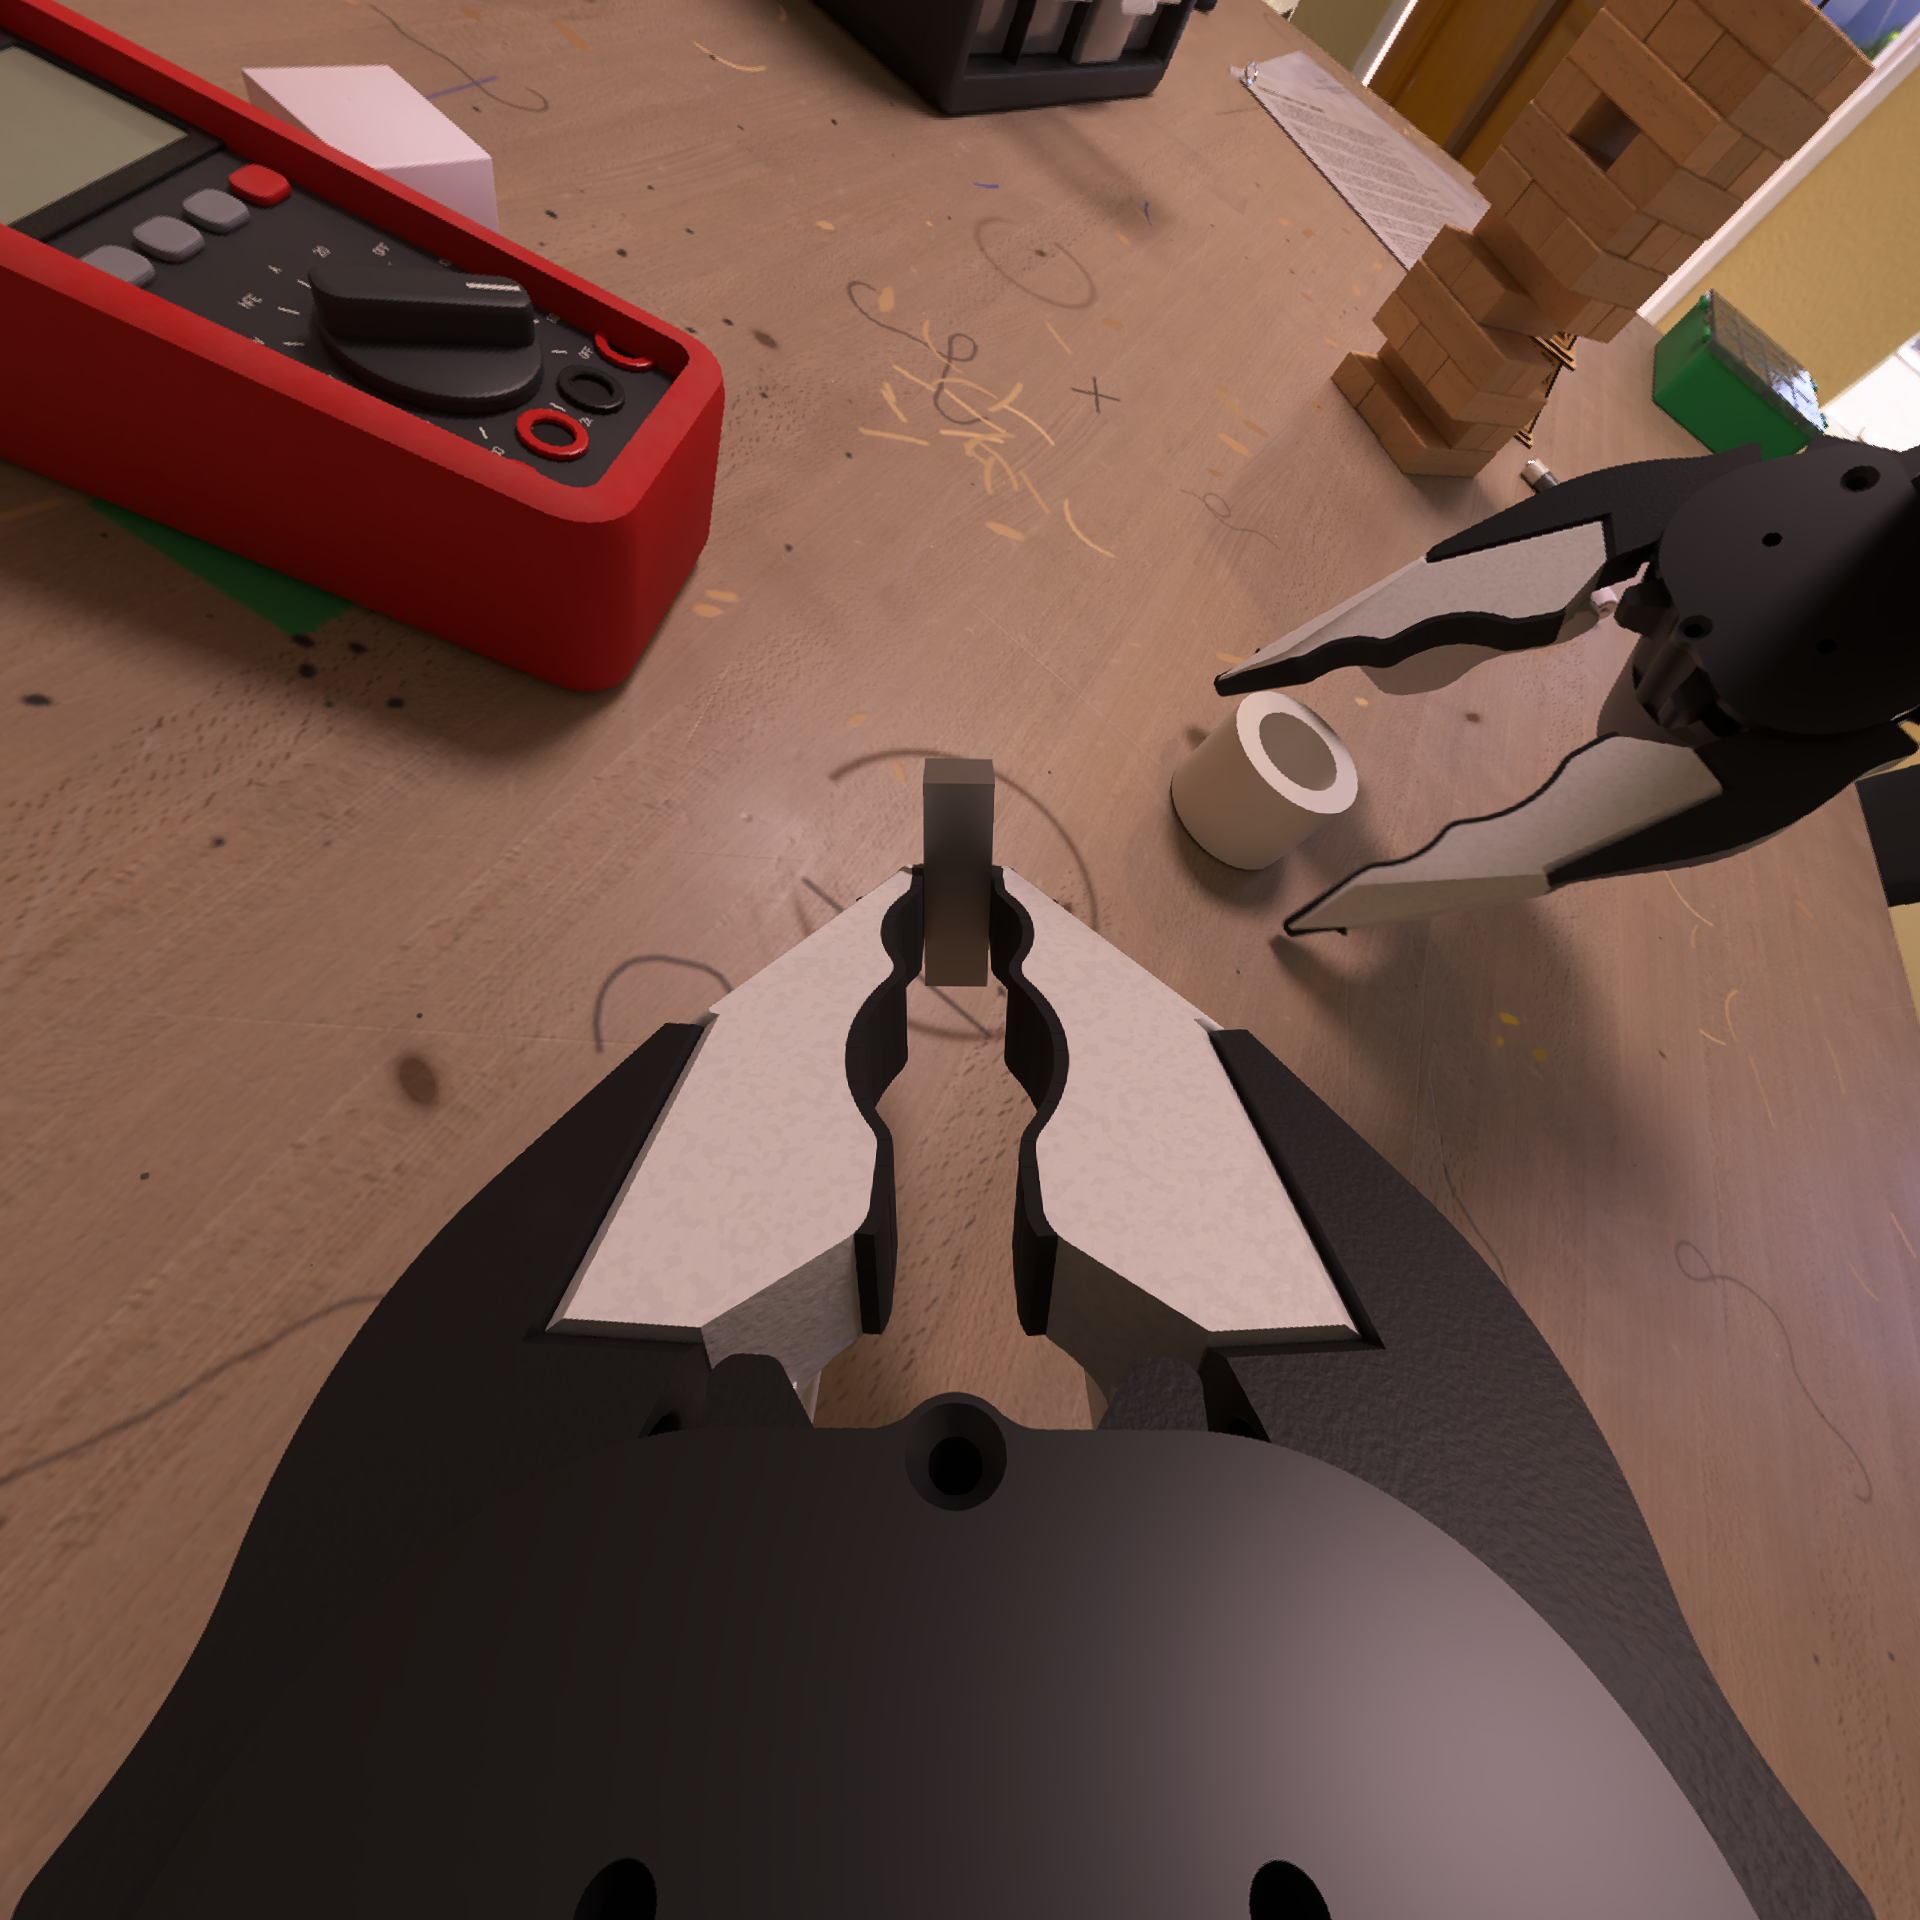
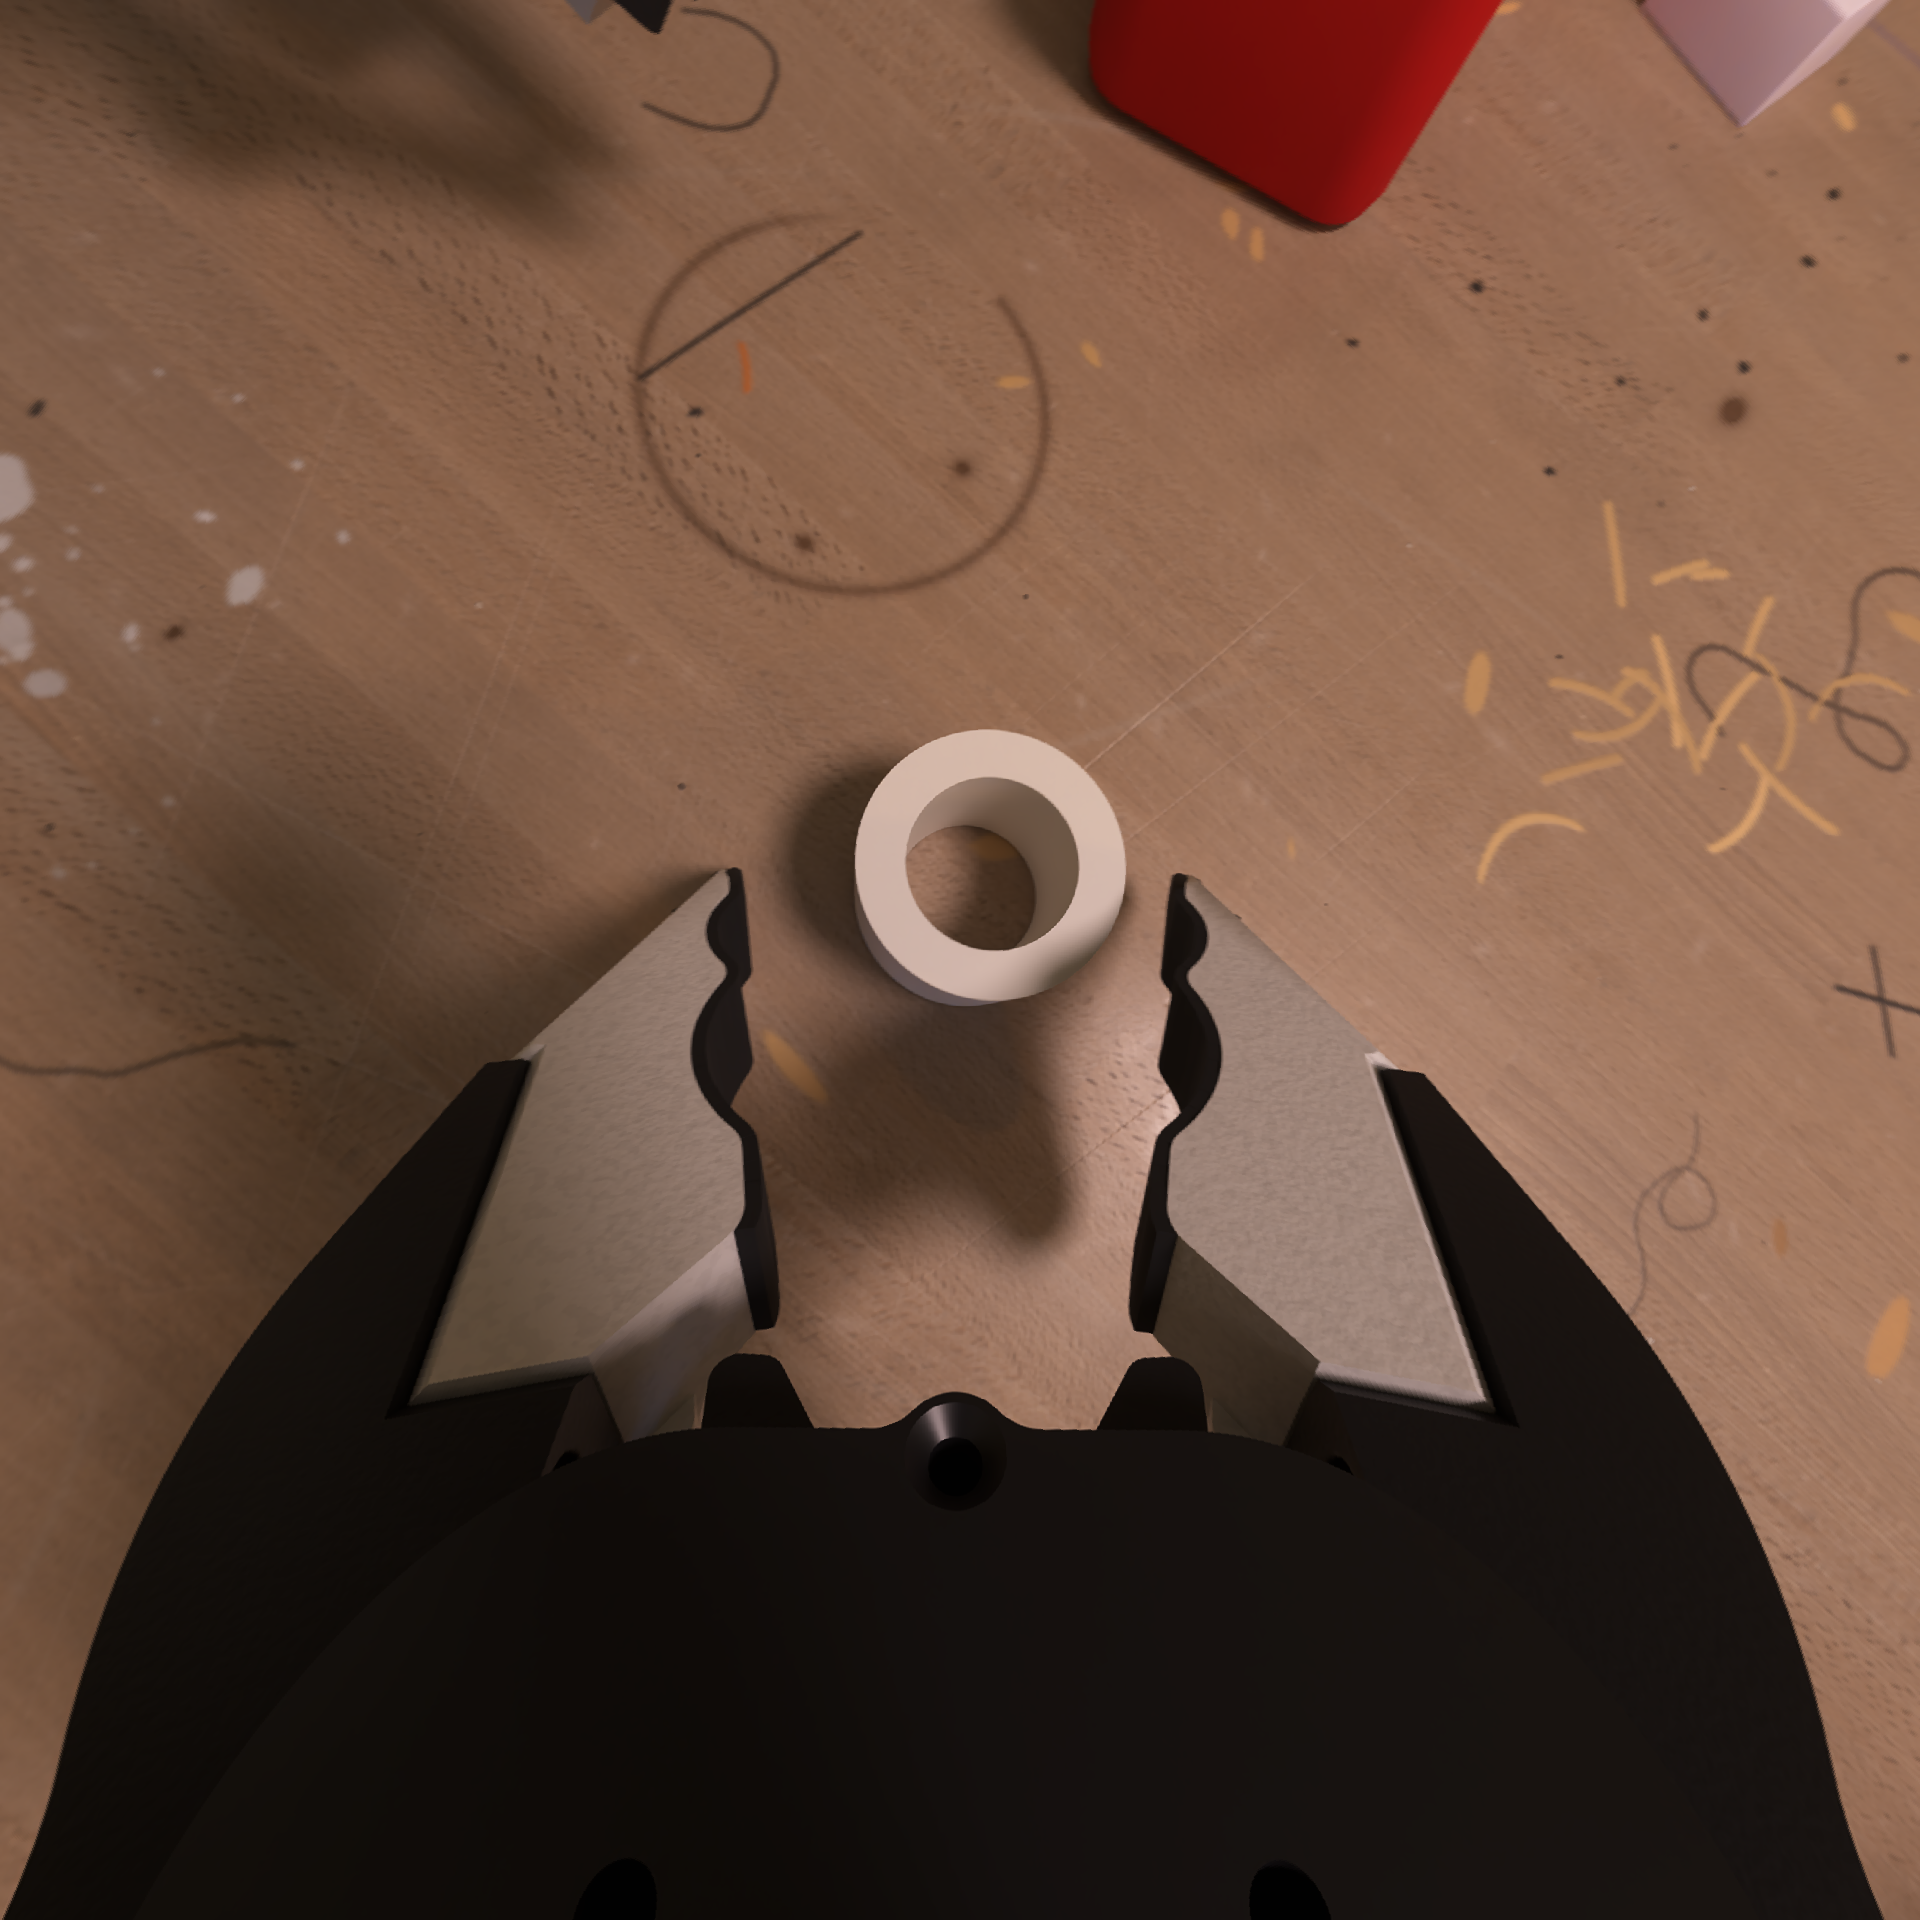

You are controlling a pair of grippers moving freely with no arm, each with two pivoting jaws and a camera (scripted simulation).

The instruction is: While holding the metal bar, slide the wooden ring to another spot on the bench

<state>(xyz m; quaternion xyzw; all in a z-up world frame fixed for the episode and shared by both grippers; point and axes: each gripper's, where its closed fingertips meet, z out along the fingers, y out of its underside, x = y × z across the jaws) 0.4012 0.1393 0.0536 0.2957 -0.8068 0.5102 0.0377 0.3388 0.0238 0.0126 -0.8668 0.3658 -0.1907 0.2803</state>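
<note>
Left wrist view shows the left gripper (image 1: 957,883) pinching the metal bar (image 1: 957,873) between its fingertips; the bar is a short dark block, standing upright with its top end rising past the tips, over the wooden bench (image 1: 312,987). Just to its right stands the wooden ring (image 1: 1262,795) — a pale, thick-walled cylinder resting on the bench with its hole facing up; the right gripper (image 1: 1252,805) hangs over it with its fingers spread wide, one tip on either side. Farther out lie a red multimeter (image 1: 343,353), a pale block (image 1: 384,130) behind it, and a tower of wooden blocks (image 1: 1558,239) at the far right edge.

Right wrist view shows the right gripper (image 2: 951,883) spread, its tips flanking the wooden ring (image 2: 989,868) without visibly touching it; the ring sits apart from a pencilled circle (image 2: 842,405) drawn on the bench (image 2: 312,831).
</note>
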